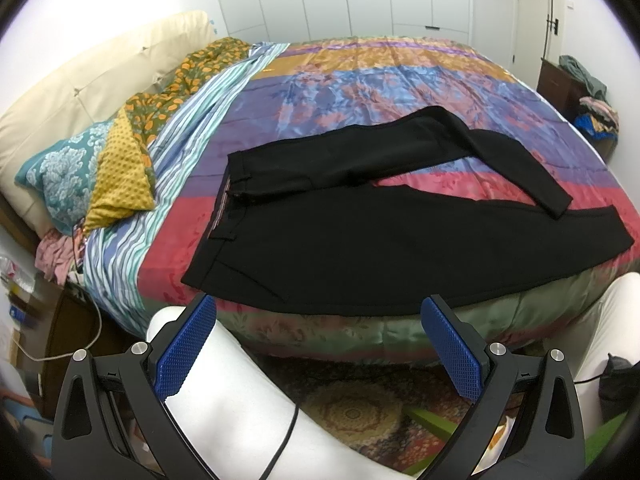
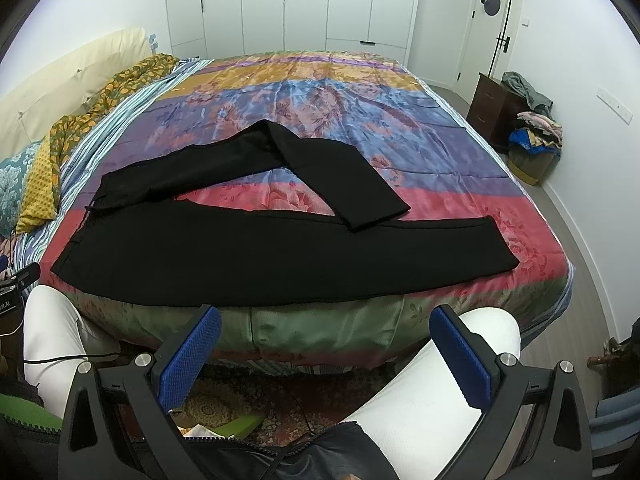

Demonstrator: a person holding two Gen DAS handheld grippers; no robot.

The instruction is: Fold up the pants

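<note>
Black pants (image 1: 360, 236) lie flat across the near edge of the bed (image 1: 400, 80), waistband at the left, near leg stretched out to the right, far leg bent back so its cuff rests on the near leg. My left gripper (image 1: 320, 344) hangs short of the bed, blue pads (image 1: 186, 344) spread wide, holding nothing. My right gripper (image 2: 326, 350) hovers likewise, spread and empty, above my white-trousered knees (image 2: 440, 392).
</note>
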